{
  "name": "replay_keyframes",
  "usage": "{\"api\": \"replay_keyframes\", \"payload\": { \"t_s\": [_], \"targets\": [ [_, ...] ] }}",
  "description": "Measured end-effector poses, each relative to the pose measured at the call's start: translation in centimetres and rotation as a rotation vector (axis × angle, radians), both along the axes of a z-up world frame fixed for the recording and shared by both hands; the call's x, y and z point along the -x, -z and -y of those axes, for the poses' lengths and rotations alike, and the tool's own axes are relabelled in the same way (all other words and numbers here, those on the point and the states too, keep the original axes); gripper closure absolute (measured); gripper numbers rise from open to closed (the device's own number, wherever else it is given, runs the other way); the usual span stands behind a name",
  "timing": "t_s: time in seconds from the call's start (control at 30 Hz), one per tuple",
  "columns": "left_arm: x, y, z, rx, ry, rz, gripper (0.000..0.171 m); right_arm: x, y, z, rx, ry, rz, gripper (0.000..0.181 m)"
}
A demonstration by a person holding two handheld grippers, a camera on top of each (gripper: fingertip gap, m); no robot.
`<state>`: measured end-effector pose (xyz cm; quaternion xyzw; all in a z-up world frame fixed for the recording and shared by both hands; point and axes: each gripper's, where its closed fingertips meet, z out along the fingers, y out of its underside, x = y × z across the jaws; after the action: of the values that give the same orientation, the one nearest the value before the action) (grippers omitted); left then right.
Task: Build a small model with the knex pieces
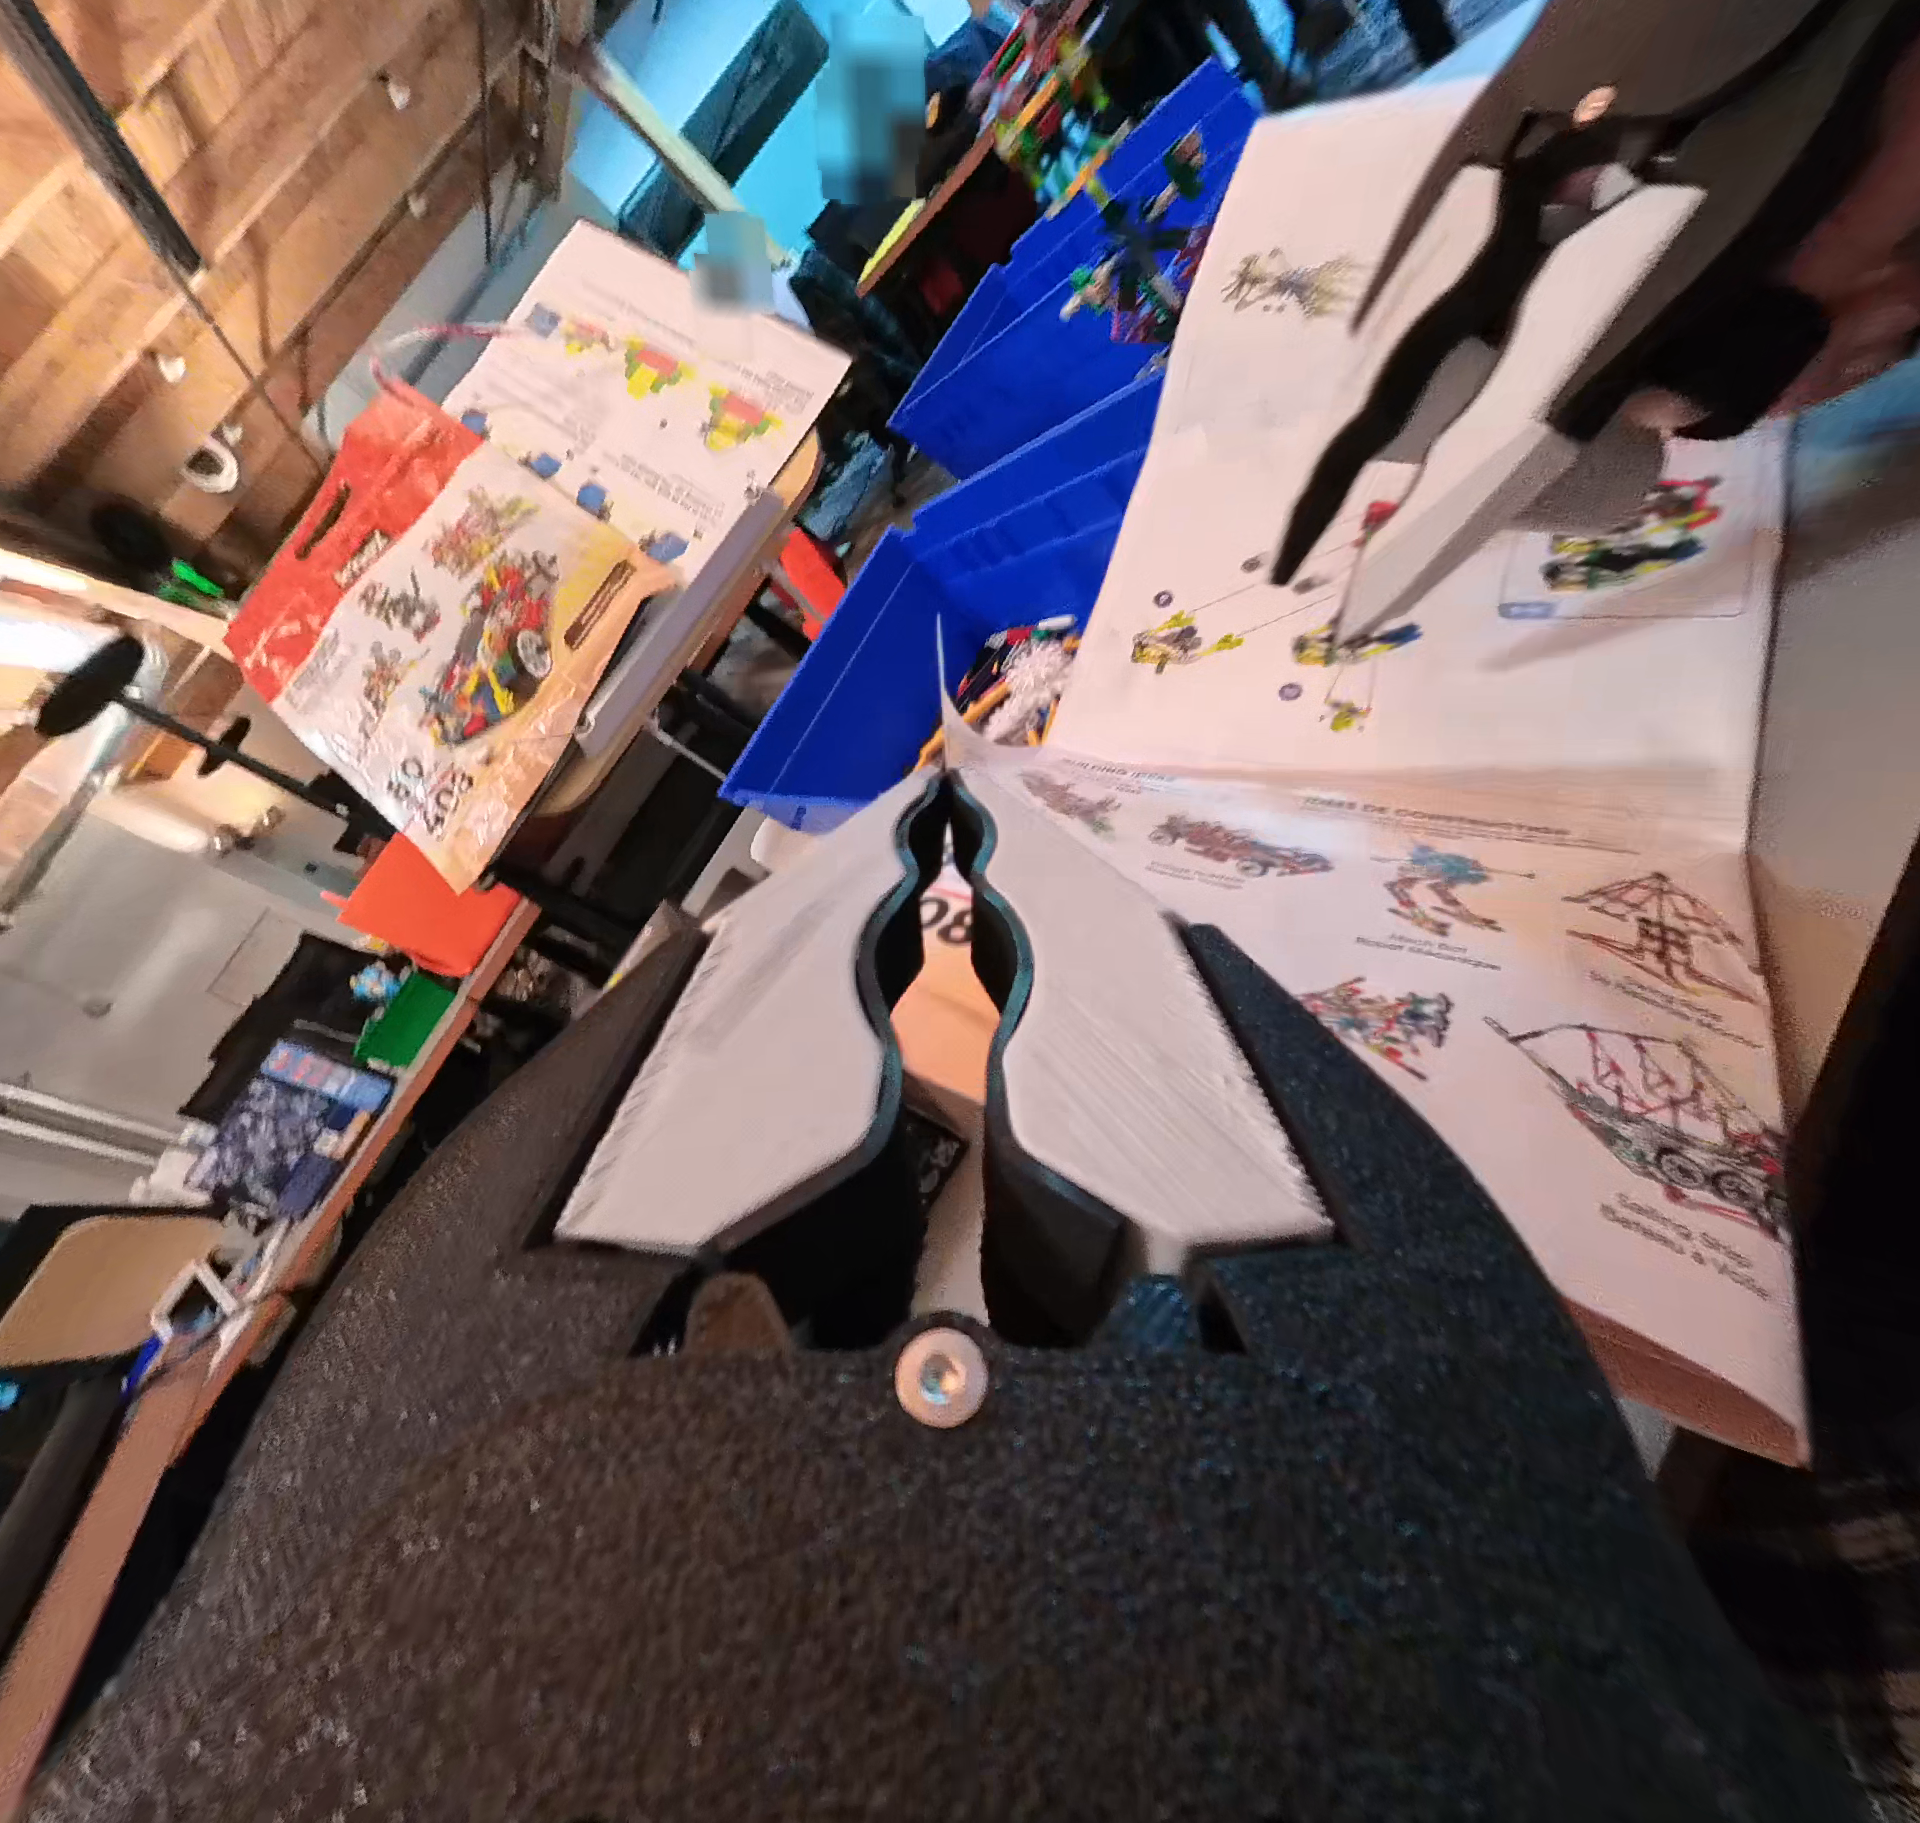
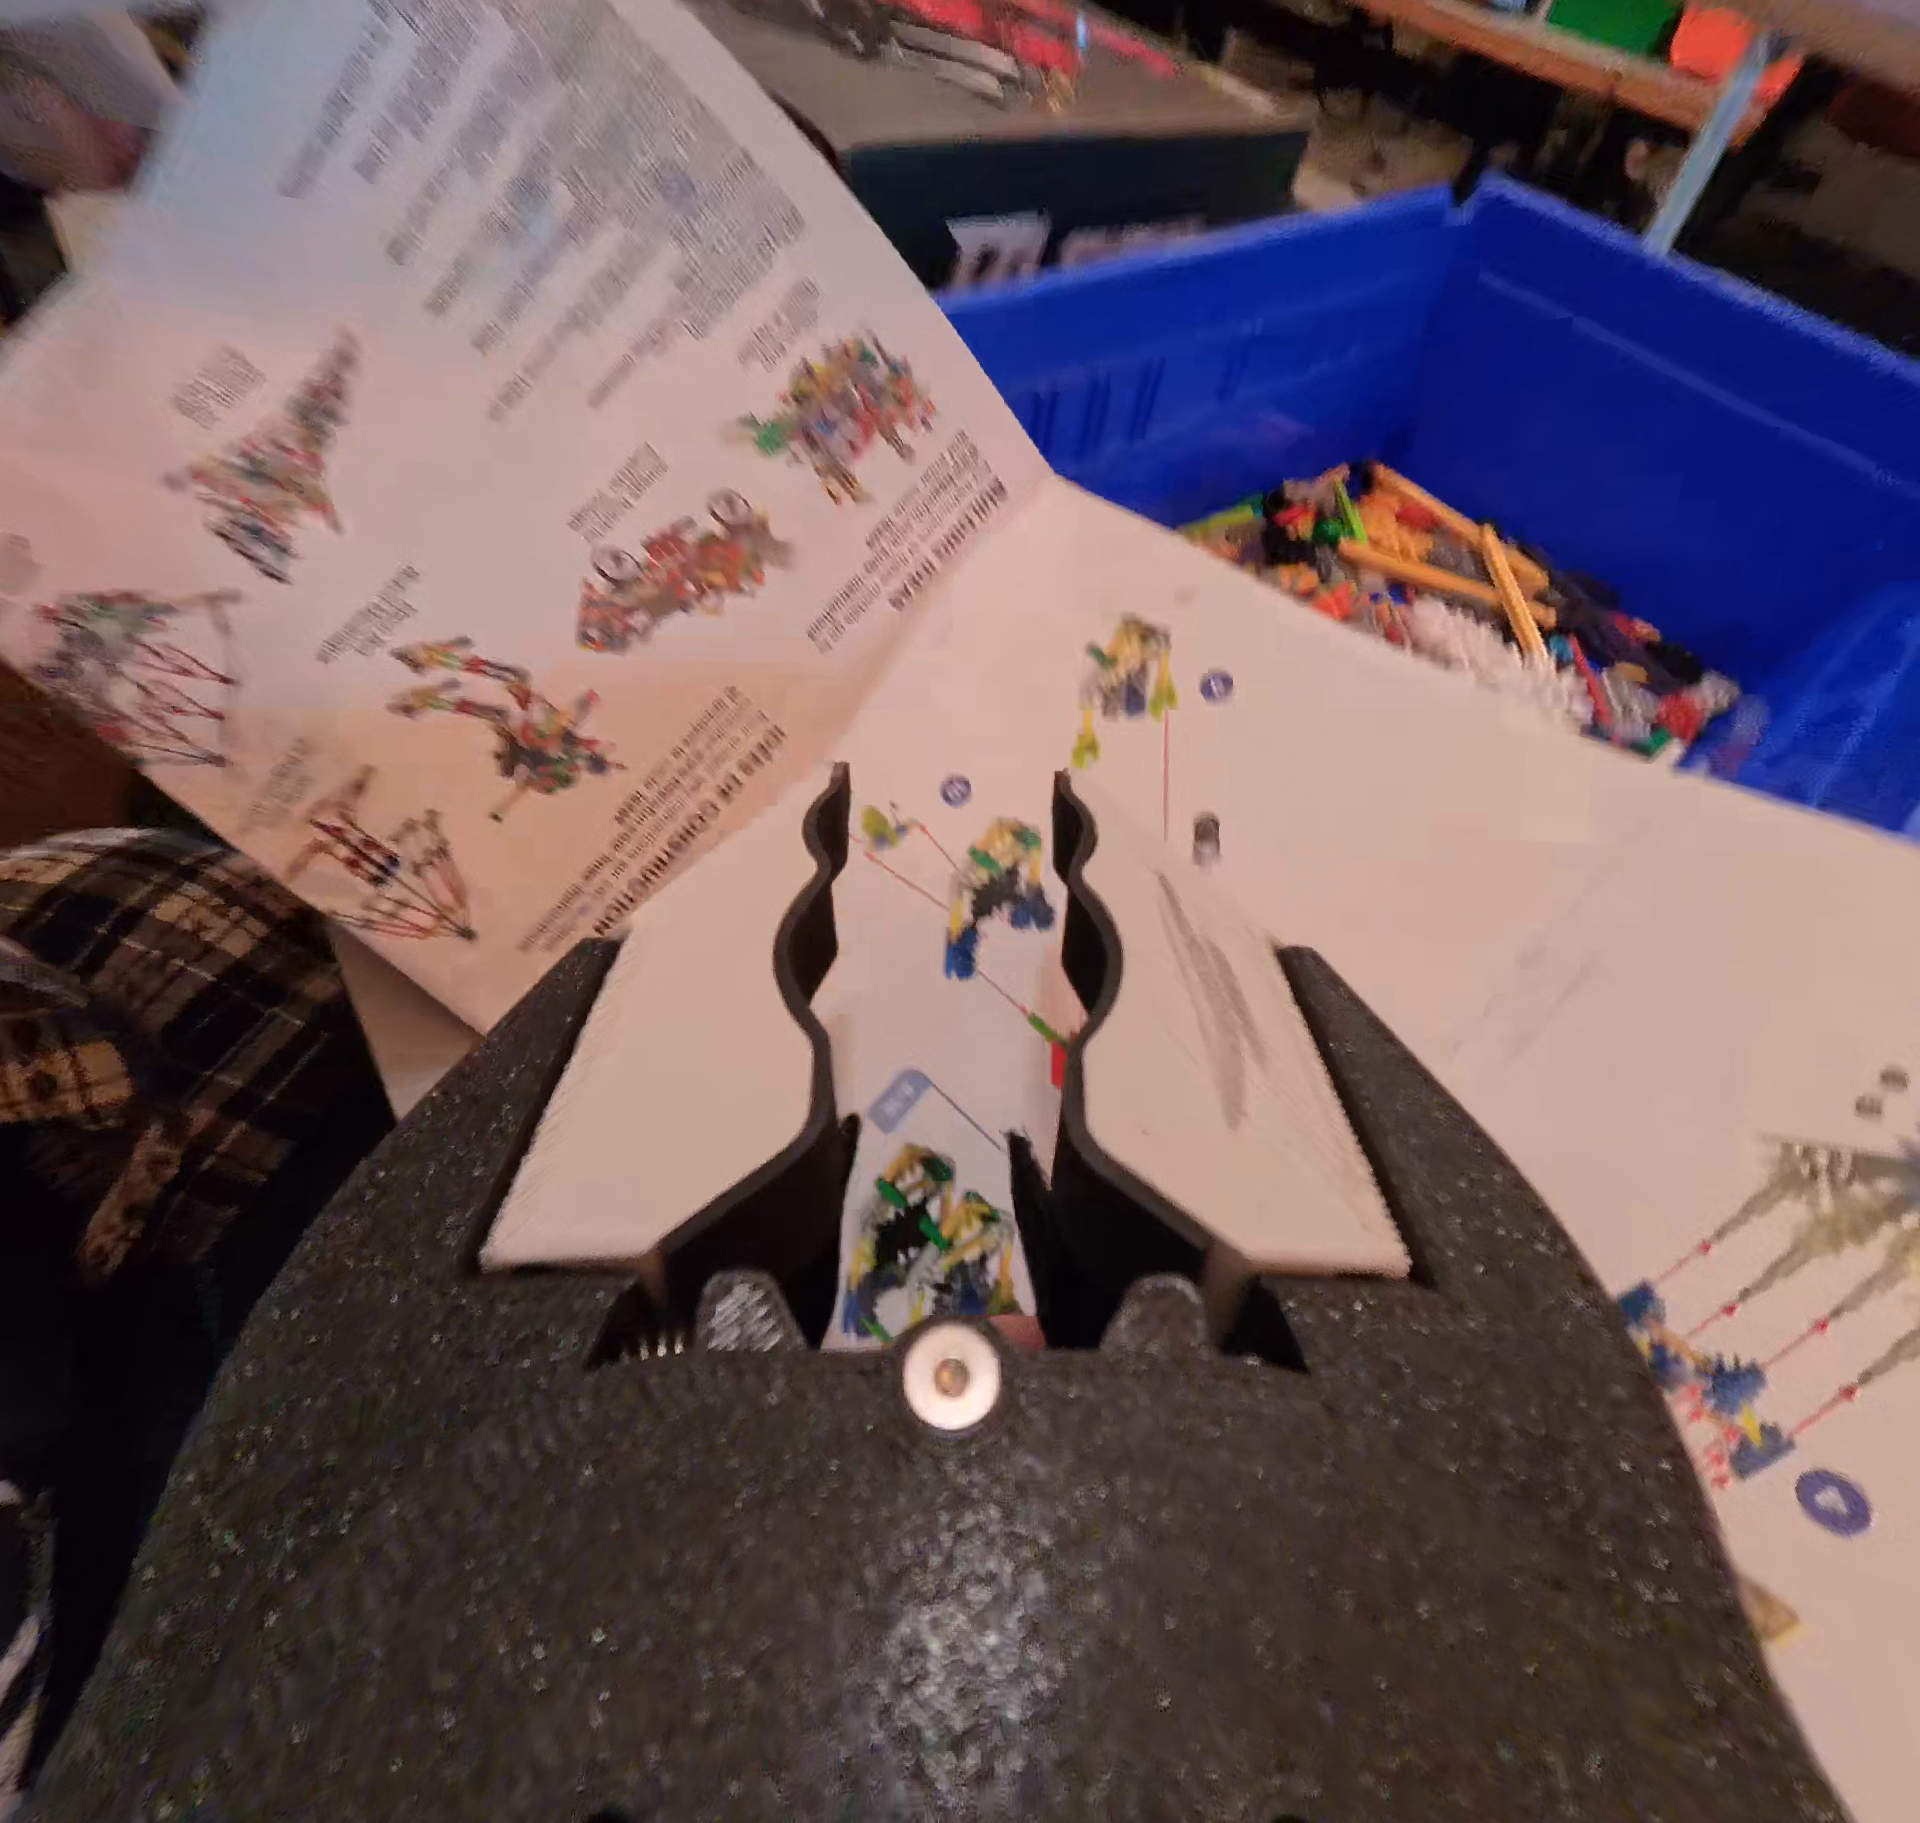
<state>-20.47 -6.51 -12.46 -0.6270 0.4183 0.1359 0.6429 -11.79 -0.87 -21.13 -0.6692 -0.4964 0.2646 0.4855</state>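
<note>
An open instruction booklet with pictures of toy models lies on a table [image 1: 1558, 942]. My left gripper [image 1: 943, 786] is shut on the corner of one of its pages [image 1: 1351, 890], and the paper's tip sticks out beyond the fingertips. In the right wrist view that page [image 2: 468, 423] stands lifted at the left. My right gripper [image 2: 945, 786] is open and empty, just above the flat page [image 2: 1403, 942] with nothing between its fingers. It also shows in the left wrist view [image 1: 1325, 599], over the far page.
A blue bin [image 2: 1558, 371] of small building pieces [image 2: 1455, 589] stands beyond the booklet, with more blue bins [image 1: 1039, 371] behind. A red-and-white toy bag [image 1: 416, 610] and another printed sheet [image 1: 665, 391] lie on a table at the left. A plaid sleeve [image 2: 156, 994] is nearby. There is about 15 cm between the tips of the two grippers.
</note>
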Motion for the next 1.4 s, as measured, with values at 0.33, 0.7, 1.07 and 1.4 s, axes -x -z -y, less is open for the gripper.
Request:
{"api": "replay_keyframes", "payload": {
  "t_s": [0.33, 0.7, 1.07, 1.4],
  "targets": [
    [-6.4, -1.1, 4.1, -0.03, 0.316, -0.088, 0.171, 3.9, -6.7, 4.7, -0.285, -0.226, -0.095, 0.126],
    [-10.2, 0.1, 7.6, 0.101, 0.601, -0.188, 0.171, 3.1, -9.0, 7.3, -0.519, -0.287, -0.058, 0.114],
    [-12.8, 0.2, 10.8, 0.157, 0.812, -0.292, 0.171, 0.4, -9.4, 8.2, -0.649, -0.346, 0.14, 0.126],
    [-14.7, 0.6, 12.1, 0.171, 0.905, -0.359, 0.171, -1.9, -8.5, 10.3, -0.662, -0.396, 0.191, 0.181]
  ]
}}
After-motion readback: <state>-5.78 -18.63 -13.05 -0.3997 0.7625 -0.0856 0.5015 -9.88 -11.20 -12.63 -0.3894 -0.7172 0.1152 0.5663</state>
